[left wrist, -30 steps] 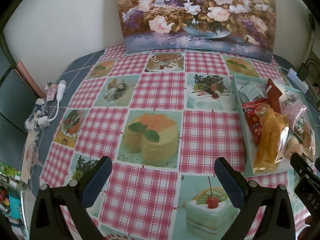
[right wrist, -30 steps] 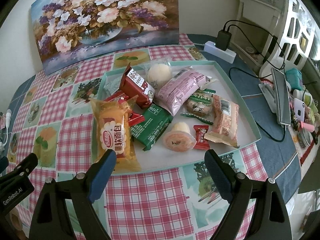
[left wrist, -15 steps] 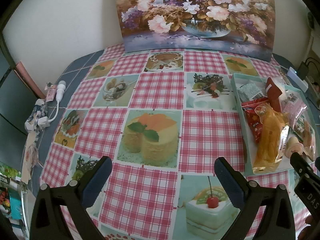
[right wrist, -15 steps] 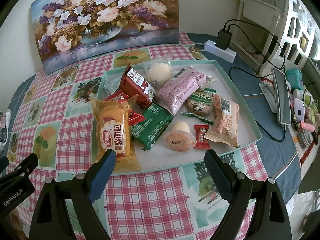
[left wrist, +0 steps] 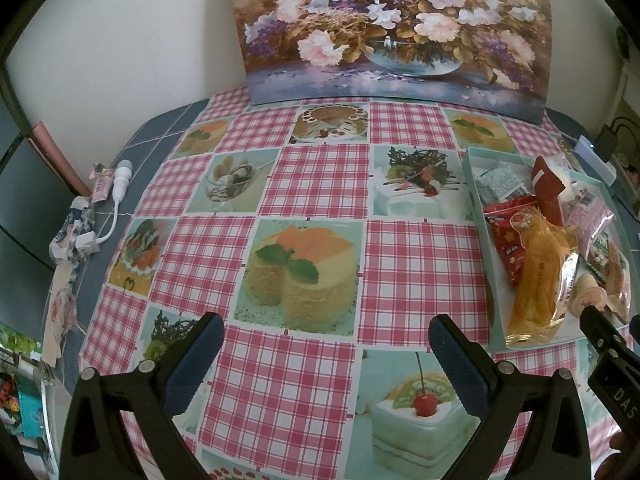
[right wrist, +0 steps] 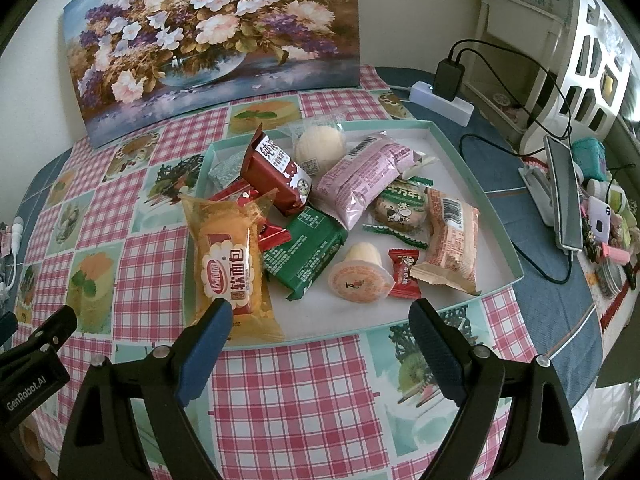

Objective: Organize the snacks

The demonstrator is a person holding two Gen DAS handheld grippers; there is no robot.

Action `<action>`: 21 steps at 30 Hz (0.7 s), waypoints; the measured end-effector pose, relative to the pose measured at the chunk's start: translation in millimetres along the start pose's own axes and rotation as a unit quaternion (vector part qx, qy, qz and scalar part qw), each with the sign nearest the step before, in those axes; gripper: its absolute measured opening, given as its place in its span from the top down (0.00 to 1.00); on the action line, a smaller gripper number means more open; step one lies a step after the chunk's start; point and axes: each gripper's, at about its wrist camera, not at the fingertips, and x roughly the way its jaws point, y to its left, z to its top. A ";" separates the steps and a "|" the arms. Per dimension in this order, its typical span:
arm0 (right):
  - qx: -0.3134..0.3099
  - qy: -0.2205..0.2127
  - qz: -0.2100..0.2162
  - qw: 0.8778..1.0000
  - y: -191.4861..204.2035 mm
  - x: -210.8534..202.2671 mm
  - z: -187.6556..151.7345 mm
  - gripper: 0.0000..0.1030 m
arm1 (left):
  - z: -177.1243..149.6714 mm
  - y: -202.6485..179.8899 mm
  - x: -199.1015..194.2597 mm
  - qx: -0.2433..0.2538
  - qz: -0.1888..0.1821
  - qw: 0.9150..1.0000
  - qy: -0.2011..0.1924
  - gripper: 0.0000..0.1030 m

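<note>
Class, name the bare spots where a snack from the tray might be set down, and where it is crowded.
Free: checked tablecloth between flower painting and left tongs; tray floor beside the jelly cup. Crowded: shallow teal tray, left half.

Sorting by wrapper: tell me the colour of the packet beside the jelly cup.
Dark green packet, left of the jelly cup; clearest in right wrist view.

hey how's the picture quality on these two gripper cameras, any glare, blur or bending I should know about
Left wrist view: sharp, soft even light, dark corners; fisheye bows the tablecloth checks and the painting, and the tray is squeezed at the right edge. Right wrist view: the snacks are sharp with mild sheen on the orange bread packet; the white shelf at far right is blown out and bent.
</note>
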 end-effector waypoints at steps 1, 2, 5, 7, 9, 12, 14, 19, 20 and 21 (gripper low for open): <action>0.000 0.000 0.000 1.000 0.2 0.2 -0.5 0.12 | -0.1 0.2 0.0 0.000 0.000 1.000 0.000 0.00; 0.000 0.000 0.000 1.000 -0.1 -0.1 0.5 0.12 | 0.0 0.3 -0.1 0.000 0.000 1.000 0.000 0.00; 0.000 0.000 0.000 1.000 -0.2 0.0 0.6 0.12 | -0.1 0.7 0.0 0.001 0.000 1.000 0.000 0.00; 0.000 0.000 0.000 1.000 0.2 0.1 -0.4 0.12 | 0.1 1.2 0.6 0.000 0.001 1.000 0.001 0.00; 0.000 0.000 0.000 1.000 0.2 0.2 -0.3 0.12 | 0.2 1.3 0.6 -0.002 0.002 1.000 0.001 0.00; 0.000 0.000 0.000 1.000 -0.3 0.0 0.8 0.12 | 0.0 1.7 0.4 -0.001 0.002 1.000 0.001 0.00; 0.000 0.000 0.000 1.000 0.1 0.2 0.0 0.12 | 0.1 1.9 0.4 -0.002 0.002 1.000 0.001 0.00; -0.001 0.000 0.000 1.000 -0.3 0.1 0.6 0.12 | 0.1 1.8 0.3 -0.002 0.001 1.000 0.001 0.00; -0.001 0.000 0.000 1.000 -0.5 0.1 1.0 0.12 | 0.0 1.9 0.3 -0.002 0.001 1.000 0.001 0.00; -0.001 0.000 0.001 1.000 -0.5 0.1 1.0 0.12 | 0.1 1.9 0.5 -0.001 0.002 1.000 0.001 0.00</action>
